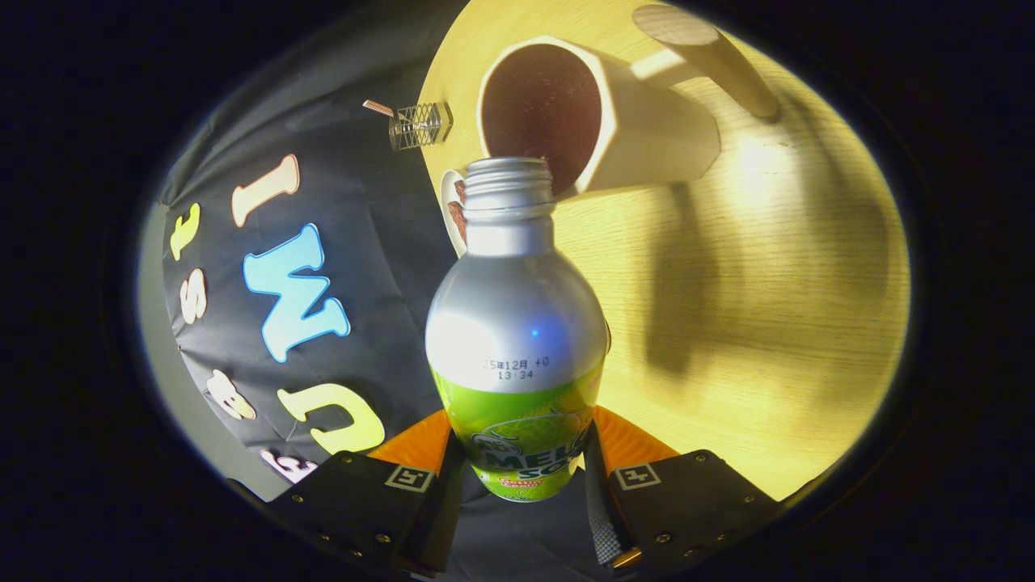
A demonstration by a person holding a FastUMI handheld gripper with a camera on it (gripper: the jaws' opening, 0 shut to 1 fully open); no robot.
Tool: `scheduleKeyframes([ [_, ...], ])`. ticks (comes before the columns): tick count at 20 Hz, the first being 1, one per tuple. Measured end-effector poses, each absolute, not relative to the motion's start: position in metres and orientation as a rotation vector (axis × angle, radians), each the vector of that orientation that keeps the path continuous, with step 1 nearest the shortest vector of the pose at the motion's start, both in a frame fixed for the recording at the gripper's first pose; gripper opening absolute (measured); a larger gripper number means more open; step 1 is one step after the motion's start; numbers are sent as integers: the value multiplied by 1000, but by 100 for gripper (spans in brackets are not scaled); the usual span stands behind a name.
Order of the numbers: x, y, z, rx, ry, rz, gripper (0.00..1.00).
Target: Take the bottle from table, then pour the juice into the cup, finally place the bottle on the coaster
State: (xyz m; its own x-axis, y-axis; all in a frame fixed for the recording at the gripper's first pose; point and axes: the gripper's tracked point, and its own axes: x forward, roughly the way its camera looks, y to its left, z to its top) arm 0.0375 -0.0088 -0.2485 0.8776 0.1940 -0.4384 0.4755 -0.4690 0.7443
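The bottle (517, 323) is gripped between both fingers of the claw (519, 477). Its uncapped mouth is held at the rim of the cup (639, 121) on the counter (776, 323).

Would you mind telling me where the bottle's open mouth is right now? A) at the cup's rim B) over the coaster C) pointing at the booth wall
A: the gripper is shut on the bottle, whose uncapped mouth sits at the rim of the cup.
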Motion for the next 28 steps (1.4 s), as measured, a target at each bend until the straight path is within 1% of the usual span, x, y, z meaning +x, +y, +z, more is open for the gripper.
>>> scheduleKeyframes([
  [28,42,-16,-233,2176,494,-368,66],
])
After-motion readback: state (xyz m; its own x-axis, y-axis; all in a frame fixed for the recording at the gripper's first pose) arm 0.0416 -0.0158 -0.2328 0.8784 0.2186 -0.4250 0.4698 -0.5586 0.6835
